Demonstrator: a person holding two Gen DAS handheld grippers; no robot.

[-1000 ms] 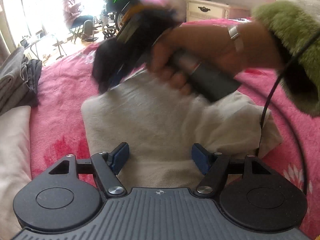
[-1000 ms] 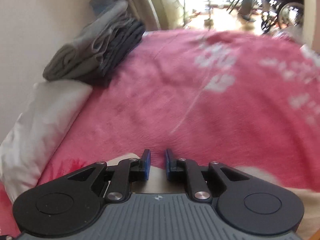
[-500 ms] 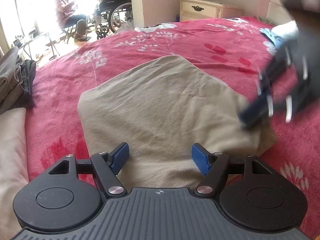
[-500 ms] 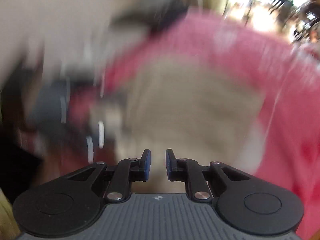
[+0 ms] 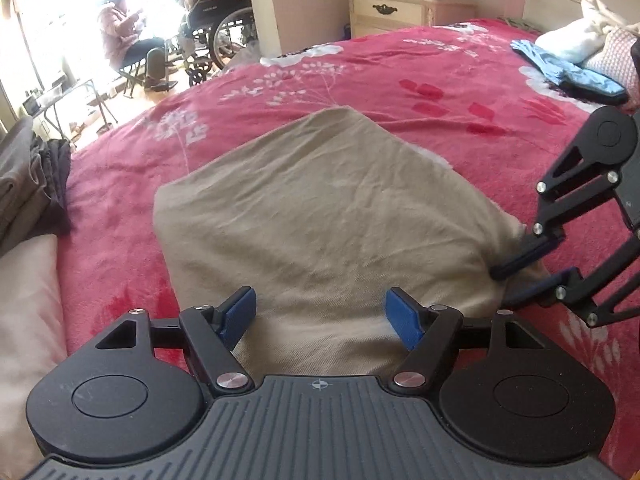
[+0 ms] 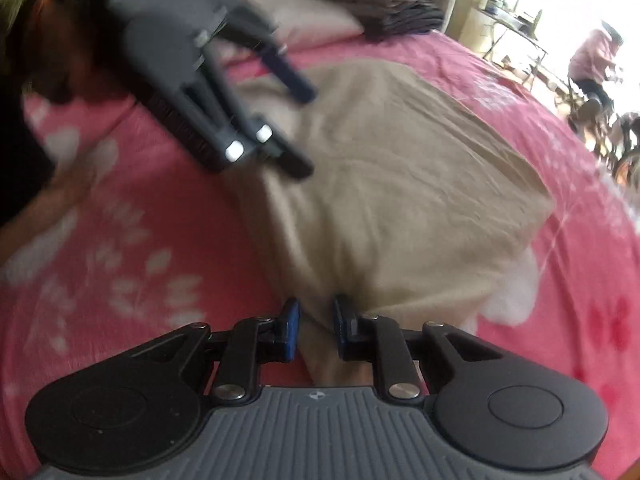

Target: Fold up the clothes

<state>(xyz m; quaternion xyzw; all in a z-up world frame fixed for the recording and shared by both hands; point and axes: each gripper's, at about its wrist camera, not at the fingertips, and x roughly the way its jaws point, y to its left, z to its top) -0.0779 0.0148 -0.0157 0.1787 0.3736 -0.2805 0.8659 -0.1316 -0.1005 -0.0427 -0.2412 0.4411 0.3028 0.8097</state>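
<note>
A beige garment lies folded flat on the red flowered bedspread. My left gripper hovers over the garment's near edge, jaws wide open, nothing gripped. In the left wrist view my right gripper reaches in from the right at the garment's right corner. Its own view shows the right gripper with a narrow gap between the pads. A fold of the beige garment lies in that gap, and no pinch shows. The left gripper appears blurred at the cloth's far side.
A stack of folded grey clothes rests on a white pillow at the left. Blue cloth and white items lie at the far right. Beyond the bed are a nightstand, a wheelchair and a seated person.
The right gripper and its hand swung from over the garment's far side across to its right corner. The left gripper stayed put.
</note>
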